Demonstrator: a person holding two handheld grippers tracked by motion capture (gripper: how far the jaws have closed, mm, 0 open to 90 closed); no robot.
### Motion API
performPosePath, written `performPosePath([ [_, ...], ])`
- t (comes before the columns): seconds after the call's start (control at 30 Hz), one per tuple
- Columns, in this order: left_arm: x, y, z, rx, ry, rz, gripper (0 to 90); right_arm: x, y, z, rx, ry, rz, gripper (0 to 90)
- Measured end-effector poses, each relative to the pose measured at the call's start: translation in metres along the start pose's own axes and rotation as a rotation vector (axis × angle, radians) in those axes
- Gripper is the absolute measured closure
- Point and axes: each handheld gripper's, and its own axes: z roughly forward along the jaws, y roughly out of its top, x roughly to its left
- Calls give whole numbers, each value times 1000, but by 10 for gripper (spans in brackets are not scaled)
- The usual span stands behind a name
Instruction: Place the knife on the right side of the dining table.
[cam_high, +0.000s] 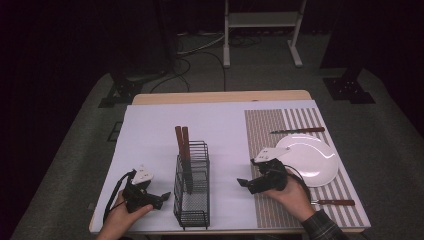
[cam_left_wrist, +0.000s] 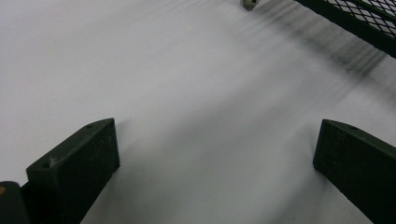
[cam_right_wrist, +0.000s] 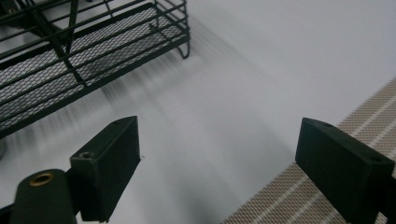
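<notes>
White table cover (cam_high: 150, 135) bare ahead of both tools, wire rack (cam_high: 192, 192) between them near front edge, left gripper (cam_high: 162, 196) jaws wide and empty, right gripper (cam_high: 242, 183) jaws wide and empty beside striped mat (cam_right_wrist: 299, 196), high view adds plate (cam_high: 310, 160) and knives (cam_high: 183, 145) in rack

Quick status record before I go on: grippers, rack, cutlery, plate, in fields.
left gripper: open, fingers empty, over white sheet left of rack
right gripper: open, empty, between rack and placemat
wire rack: black, centre of table, holds two wooden-handled utensils upright
plate: white, on striped placemat
knife: beyond plate
near utensil: wooden handle, lying on placemat by right hand
</notes>
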Motion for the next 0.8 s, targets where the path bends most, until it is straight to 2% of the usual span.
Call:
performPosePath([
  [0.3,0,0,0,1,0,0,0,20,-3,28,53,46,-68,105],
  [0.7,0,0,0,-3,1,0,0,44,-13,57,100,73,-174,96],
  [0.8,0,0,0,-3,1,-1,0,46,-14,59,96,74,-173,90],
])
